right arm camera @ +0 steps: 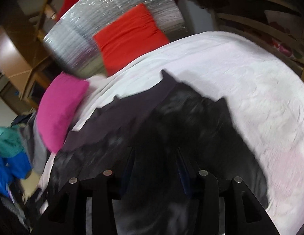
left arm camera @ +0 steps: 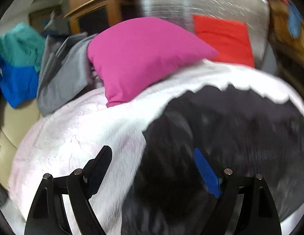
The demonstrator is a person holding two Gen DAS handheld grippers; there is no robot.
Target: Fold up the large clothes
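While both cameras are motion-blurred, layout reads fine. Far left of the left gripper (left arm camera: 150,168): teal-and-blue jacket (left arm camera: 16,62), then grey garments (left arm camera: 61,74), both well beyond the fingers. Ahead and between the fingers: pink pillow (left arm camera: 140,58); red cushion (left arm camera: 224,39) further right. The left fingers stand wide, nothing between them, left finger over the white bedspread (left arm camera: 73,133), right one over the dark garment (left arm camera: 240,133) spread on the bed. Right view: pink pillow (right arm camera: 59,111) far left, red cushion (right arm camera: 128,35) ahead, dark garment (right arm camera: 171,121) directly under and ahead of the right gripper (right arm camera: 155,156). Its fingers sit at a moderate gap; dark on dark, cannot tell if cloth is pinched. Judgement: repositioning between folds. To do it well, pick matching edge corners with both grippers, pinch one layer only, lift evenly, keep the edge taut, and lay it flat without dragging the bedspread.
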